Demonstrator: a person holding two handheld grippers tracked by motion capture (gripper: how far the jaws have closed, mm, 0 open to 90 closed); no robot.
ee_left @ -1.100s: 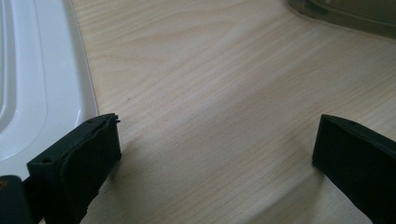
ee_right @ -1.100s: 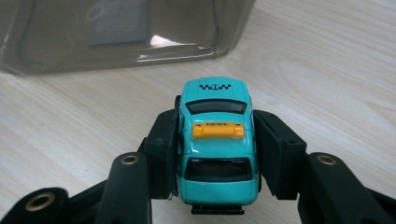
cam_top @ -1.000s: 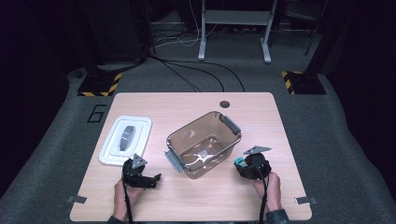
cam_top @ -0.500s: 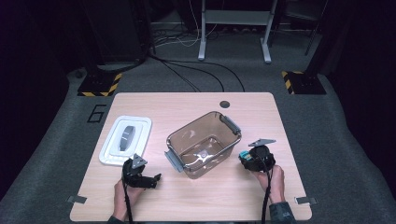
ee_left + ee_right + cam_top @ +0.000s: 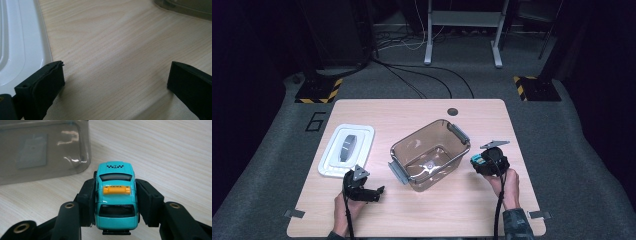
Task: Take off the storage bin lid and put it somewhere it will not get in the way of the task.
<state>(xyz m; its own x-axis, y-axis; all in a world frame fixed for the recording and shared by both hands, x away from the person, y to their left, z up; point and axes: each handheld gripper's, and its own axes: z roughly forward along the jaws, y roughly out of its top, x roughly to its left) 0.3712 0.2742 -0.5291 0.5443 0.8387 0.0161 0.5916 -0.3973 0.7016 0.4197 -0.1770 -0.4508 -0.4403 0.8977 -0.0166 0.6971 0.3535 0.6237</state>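
Right tool (image 5: 115, 202): pinching a teal toy taxi (image 5: 115, 195), beside the clear bin (image 5: 430, 154).
Left tool (image 5: 117, 87): spread, low over the tabletop (image 5: 112, 50), near the white lid (image 5: 346, 150).

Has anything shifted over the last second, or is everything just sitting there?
The right gripper, shut on the teal toy taxi, moved slightly right, then back toward the clear bin. The left gripper stayed open near the white lid; bin and lid did not move.

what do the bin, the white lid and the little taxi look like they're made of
Bin: smoky see-through plastic, glossy; the table shows through it.
White lid: opaque moulded plastic with a smooth sheen.
Toy taxi: glossy teal paint with highlights, plastic or die-cast metal; can't tell.
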